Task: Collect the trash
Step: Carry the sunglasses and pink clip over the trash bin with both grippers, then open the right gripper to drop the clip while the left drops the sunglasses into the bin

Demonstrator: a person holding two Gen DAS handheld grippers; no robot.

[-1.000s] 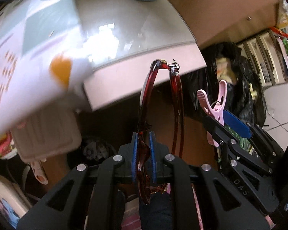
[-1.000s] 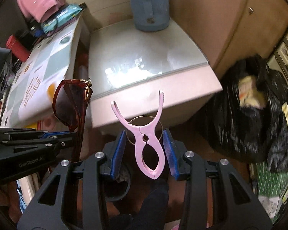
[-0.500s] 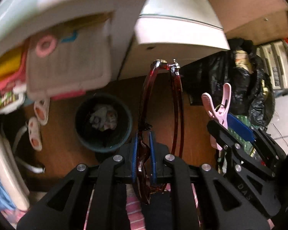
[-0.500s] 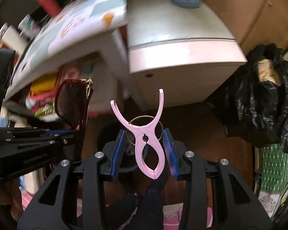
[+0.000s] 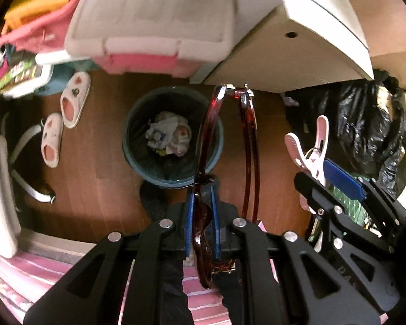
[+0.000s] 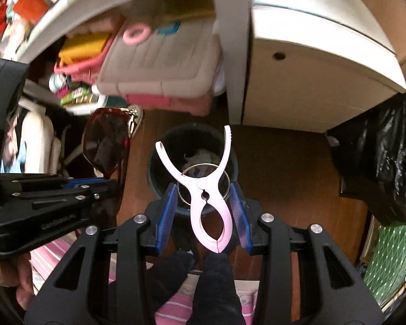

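crumpled paper [image 5: 169, 136] fills the bin [image 5: 173, 135] mid-frame, its rim partly hidden by sunglasses [image 5: 203, 216] clamped in the left hand-held gripper [image 5: 201, 216]; the right hand-held gripper [image 6: 204, 211] grips a pink clothespin [image 6: 207, 197].

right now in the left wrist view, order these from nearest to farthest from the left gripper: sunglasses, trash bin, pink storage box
1. sunglasses: clamped between the left gripper's blue pads.
2. trash bin: on the floor just beyond the fingertips, slightly left, crumpled paper inside.
3. pink storage box: farthest, under the desk at the top left.
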